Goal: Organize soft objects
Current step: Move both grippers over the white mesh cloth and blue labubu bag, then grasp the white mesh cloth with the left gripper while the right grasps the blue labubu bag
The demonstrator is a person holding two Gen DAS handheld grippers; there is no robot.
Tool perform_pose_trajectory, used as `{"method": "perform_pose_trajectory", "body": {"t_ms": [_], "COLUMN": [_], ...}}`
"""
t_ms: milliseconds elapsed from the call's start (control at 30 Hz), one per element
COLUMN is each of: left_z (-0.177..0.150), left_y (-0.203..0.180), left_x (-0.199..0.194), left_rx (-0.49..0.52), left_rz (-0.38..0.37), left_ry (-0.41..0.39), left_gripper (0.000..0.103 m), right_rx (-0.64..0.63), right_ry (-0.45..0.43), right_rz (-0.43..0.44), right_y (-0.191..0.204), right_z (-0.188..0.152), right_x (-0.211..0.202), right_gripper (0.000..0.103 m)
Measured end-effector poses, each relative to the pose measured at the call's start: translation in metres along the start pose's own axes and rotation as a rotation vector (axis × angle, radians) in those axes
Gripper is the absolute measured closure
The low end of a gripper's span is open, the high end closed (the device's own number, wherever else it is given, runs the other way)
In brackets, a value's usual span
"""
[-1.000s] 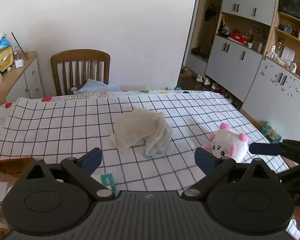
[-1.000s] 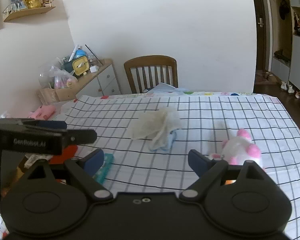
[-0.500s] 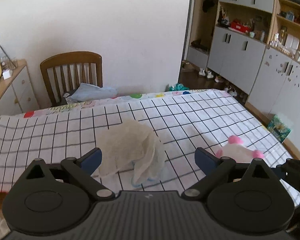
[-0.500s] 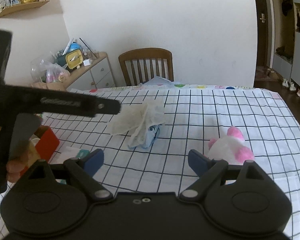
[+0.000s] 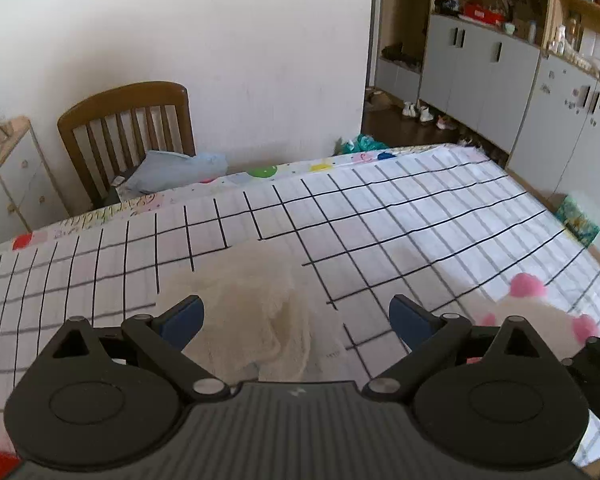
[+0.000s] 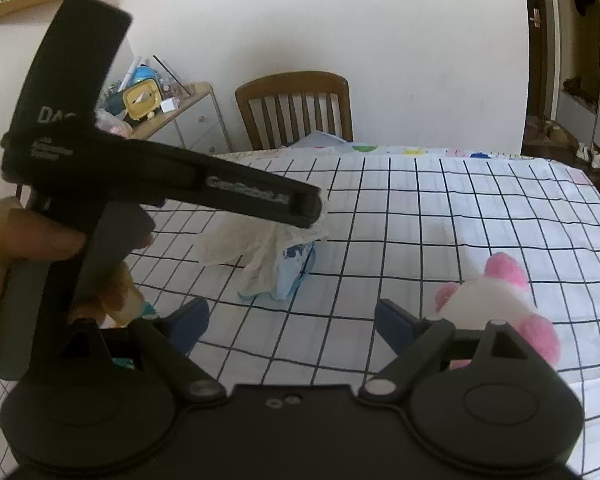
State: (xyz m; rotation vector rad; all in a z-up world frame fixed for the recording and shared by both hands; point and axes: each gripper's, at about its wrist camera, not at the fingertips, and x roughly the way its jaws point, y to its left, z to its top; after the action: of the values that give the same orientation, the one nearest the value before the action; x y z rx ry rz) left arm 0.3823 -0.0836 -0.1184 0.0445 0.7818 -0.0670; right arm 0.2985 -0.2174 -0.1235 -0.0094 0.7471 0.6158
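Here, left gripper (image 5: 296, 316) wide, empty, over cream gauzy cloth (image 5: 252, 312) between jaws: light, limp; pinch bunched top fold. Right gripper (image 6: 292, 320) wide, empty, plush toy (image 6: 496, 304) beside right jaw.

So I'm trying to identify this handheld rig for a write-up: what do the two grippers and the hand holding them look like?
Both grippers are matte black plastic with two round pivot housings, triangular cut-outs in the linkage arms, silver pivot pins and dark blue fingers. The left gripper has a ribbed grey top with a small white logo; seen from the right wrist, it carries blurred white lettering. The right gripper has a smooth black top. The left hand is bare; no sleeve shows.
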Motion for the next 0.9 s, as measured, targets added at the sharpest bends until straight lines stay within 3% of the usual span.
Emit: {"method": "perform_pose_trajectory", "body": {"t_ms": [300, 367, 433, 600, 667, 733, 900], "left_z": [-0.003, -0.003, -0.004, -0.007, -0.008, -0.009, -0.008], "left_y": [-0.003, 0.000, 0.001, 0.011, 0.016, 0.022, 0.037], "left_x": [0.032, 0.034, 0.035, 0.035, 0.034, 0.030, 0.017], "left_rx": [0.063, 0.060, 0.069, 0.053, 0.041, 0.017, -0.049], "left_rz": [0.036, 0.039, 0.041, 0.012, -0.003, -0.026, -0.084], "left_ry": [0.037, 0.031, 0.034, 0.040, 0.034, 0.024, 0.002], "left_gripper": [0.005, 0.013, 0.038, 0.067, 0.071, 0.082, 0.088], "right_rx": [0.023, 0.024, 0.025, 0.034, 0.033, 0.025, 0.023], "right_ry": [0.042, 0.047, 0.051, 0.056, 0.055, 0.055, 0.062], "right_rz": [0.000, 0.002, 0.003, 0.008, 0.007, 0.011, 0.014], "right_y": [-0.004, -0.004, -0.004, -0.005, -0.004, -0.004, -0.005], "right_z": [0.006, 0.006, 0.006, 0.007, 0.008, 0.009, 0.012], "right_x": [0.027, 0.031, 0.035, 0.045, 0.049, 0.052, 0.062], "right_gripper": [0.018, 0.018, 0.018, 0.018, 0.018, 0.018, 0.018]}}
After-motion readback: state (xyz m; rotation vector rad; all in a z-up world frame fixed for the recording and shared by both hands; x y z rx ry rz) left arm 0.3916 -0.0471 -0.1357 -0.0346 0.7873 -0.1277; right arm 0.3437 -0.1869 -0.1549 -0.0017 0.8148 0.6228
